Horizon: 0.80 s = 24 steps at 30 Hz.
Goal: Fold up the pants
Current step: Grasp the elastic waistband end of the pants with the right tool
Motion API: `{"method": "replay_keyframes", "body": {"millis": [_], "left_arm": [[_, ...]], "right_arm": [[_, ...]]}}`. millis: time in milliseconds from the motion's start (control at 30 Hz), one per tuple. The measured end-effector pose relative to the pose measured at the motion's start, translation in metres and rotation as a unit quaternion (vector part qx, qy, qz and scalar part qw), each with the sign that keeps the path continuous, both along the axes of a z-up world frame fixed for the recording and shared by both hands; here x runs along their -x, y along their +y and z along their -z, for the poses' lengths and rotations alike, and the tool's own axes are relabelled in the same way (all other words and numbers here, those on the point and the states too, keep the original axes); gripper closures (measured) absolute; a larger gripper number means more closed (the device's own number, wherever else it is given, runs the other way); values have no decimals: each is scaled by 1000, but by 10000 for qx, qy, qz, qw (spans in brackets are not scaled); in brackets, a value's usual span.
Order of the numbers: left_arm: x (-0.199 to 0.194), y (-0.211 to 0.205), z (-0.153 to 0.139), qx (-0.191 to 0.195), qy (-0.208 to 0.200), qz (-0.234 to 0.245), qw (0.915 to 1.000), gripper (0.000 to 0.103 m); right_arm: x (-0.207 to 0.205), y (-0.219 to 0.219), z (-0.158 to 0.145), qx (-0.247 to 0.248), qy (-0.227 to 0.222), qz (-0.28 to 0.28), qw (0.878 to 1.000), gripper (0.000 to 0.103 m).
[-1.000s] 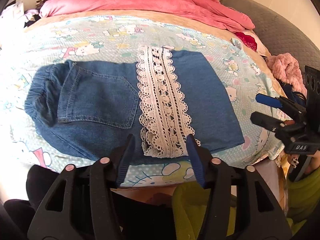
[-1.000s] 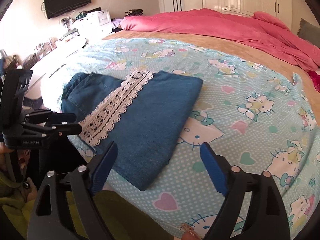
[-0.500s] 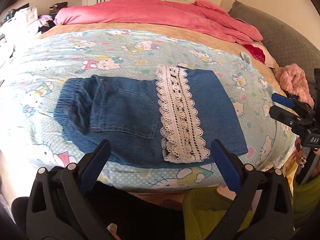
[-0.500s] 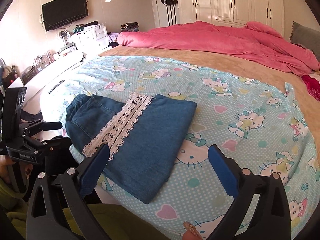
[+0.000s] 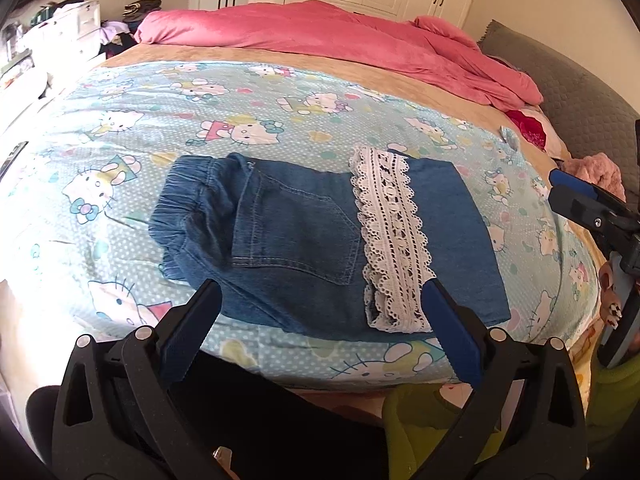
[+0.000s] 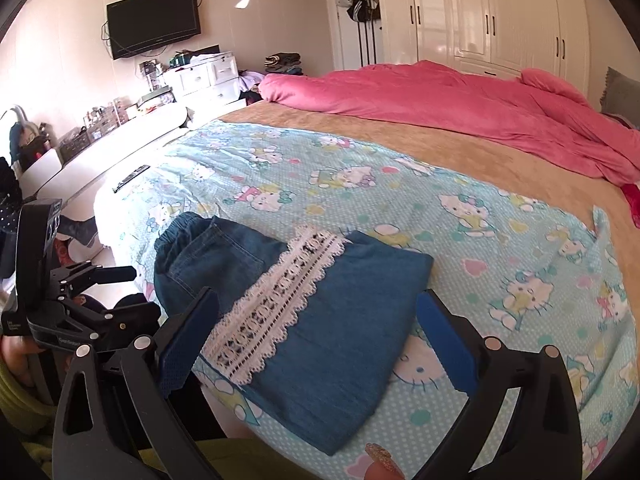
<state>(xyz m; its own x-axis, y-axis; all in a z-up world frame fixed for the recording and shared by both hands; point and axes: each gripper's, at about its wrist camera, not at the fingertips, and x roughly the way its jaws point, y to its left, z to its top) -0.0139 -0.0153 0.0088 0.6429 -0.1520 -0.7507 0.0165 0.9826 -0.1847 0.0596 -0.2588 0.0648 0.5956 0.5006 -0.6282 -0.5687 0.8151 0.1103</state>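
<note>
Folded blue denim pants (image 5: 296, 240) (image 6: 352, 328) with a white lace band (image 5: 394, 240) (image 6: 280, 300) lie flat on the cartoon-print sheet (image 5: 240, 120) near the bed's front edge, waistband to the left. My left gripper (image 5: 320, 308) hovers open above the pants' near edge with nothing between its blue pads. My right gripper (image 6: 316, 320) is also open and empty, raised over the folded right end. Each gripper shows in the other's view: the right gripper (image 5: 588, 204) at the right edge, the left gripper (image 6: 80, 292) at the left.
A pink duvet (image 5: 340, 44) is bunched at the far side of the bed, on a tan blanket (image 6: 400, 148). A grey headboard (image 5: 580, 96) and a pink fluffy item (image 5: 596, 172) sit right. A white desk (image 6: 100, 156), drawers and a wall TV (image 6: 154, 20) stand left. Wardrobes line the back wall.
Both grippers opened wide and drew back and up from the pants, which look smaller and stay folded on the sheet.
</note>
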Motion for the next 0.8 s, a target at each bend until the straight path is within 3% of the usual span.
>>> {"method": "replay_keyframes", "body": {"millis": [367,633,800], "left_arm": [[-6,42,19,443,124,-408,9981,10],[-13,84,43,1023,348,-810,9908,10],[-16,94,51,1336,365,-798,9871,10]], "right_arm": [[-32,60,4,191,168,-468,9986,5],[-57,120,15,510,359,-1012,9929,5],[-73,155,21,609,538,-1384,9870,5]]}}
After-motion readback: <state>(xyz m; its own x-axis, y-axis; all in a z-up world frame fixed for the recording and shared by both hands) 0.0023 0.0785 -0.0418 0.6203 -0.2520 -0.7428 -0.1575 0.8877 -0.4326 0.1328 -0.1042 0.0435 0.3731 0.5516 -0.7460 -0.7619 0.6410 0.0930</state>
